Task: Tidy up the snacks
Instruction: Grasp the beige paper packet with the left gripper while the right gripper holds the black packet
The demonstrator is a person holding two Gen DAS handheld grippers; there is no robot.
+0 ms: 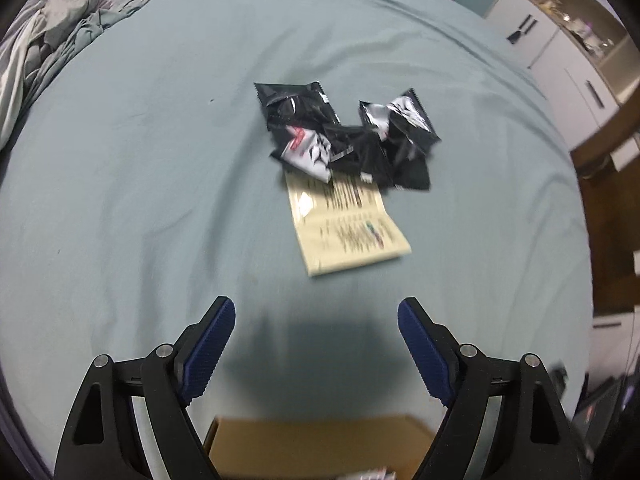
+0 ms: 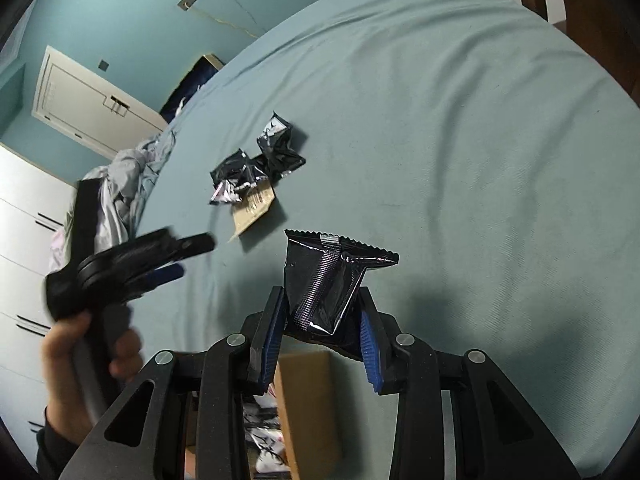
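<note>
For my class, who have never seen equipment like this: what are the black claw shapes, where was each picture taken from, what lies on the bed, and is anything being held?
The claws are hand-held grippers, one in each of a person's hands. Each carries a camera looking along its two fingers. One picture is taken from the left gripper, which stands open and empty above the bed sheet. The other is from the right gripper, which pinches a black snack packet. There the person's left hand shows, blurred. On the sheet lies a pile of black packets partly on top of a pale printed card. A cardboard box with packets inside sits under the right gripper.
</note>
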